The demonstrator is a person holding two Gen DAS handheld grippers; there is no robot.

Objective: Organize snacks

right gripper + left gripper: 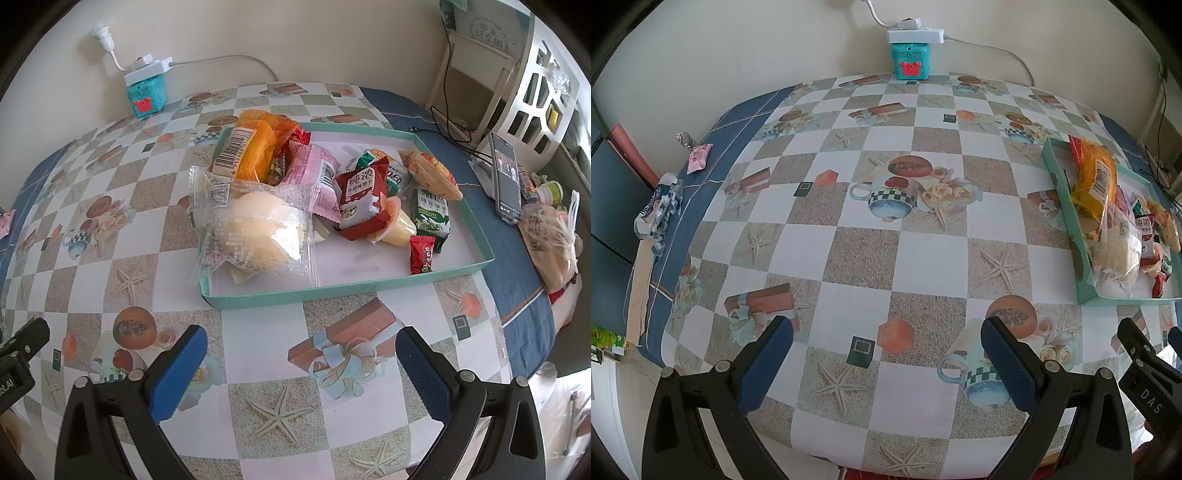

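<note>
So both grippers are hovering low over the near edge of the table [871,258] with nothing in them. The left gripper [886,365] has its fingers spread wide, just checkered tablecloth between them, and the right gripper [301,373] is the same, fingers wide apart and empty.

The snacks are mostly piled in the teal tray [332,290], which sits straight ahead of the right gripper, close beyond its fingertips. From the left gripper's view that tray is way off to the right side. A clear bag with a pale bun [255,229] hangs over the tray's near-left corner, with an orange packet [255,147] behind it, then a red biscuit pack [364,197], a green biscuit pack [430,218] and a small red candy [421,254] toward the right.

What's still outside the tray: a pink wrapped snack [699,158] lying near the far-left edge of the table, with a clear-wrapped candy [684,139] just behind it. Both are ahead and well to the left of the left gripper, so that one is clearly nearer. The pink snack's long axis runs roughly away from the camera, so a grab across its narrow width looks like the sensible call
</note>
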